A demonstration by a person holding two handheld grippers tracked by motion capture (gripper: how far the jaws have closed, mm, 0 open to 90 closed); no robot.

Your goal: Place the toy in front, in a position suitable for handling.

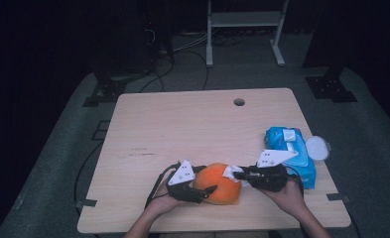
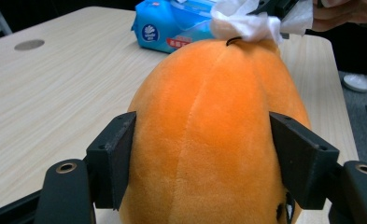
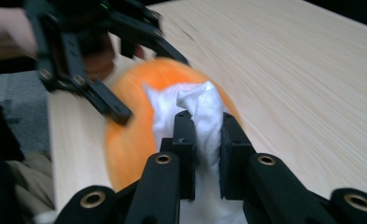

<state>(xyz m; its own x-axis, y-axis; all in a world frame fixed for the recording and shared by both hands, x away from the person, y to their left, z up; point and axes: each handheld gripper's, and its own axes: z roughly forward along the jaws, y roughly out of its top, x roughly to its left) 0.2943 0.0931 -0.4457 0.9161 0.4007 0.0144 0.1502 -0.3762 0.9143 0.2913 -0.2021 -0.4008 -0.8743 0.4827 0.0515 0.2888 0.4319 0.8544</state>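
We see the orange plush pumpkin (image 1: 217, 184) lying on its side at the near edge of the counter (image 1: 182, 129), between the two hands. The left gripper (image 2: 202, 158) has its fingers (image 2: 113, 158) clamped on the pumpkin's flanks, which we judge is there to steady the soft toy while the other hand wipes it. The right gripper (image 3: 203, 156) has its fingers (image 3: 183, 149) pressed together on a wad of white tissue (image 3: 202, 116), whose free end lies against the pumpkin's top by the short dark stem (image 2: 233, 41). To the right of the pumpkin lies a blue pack of wipes (image 1: 292, 151), handy for pulling a fresh sheet; its round logo and red strip carry print too small for us to read. A white lid-like disc (image 1: 317, 148) sits at the pack's far side
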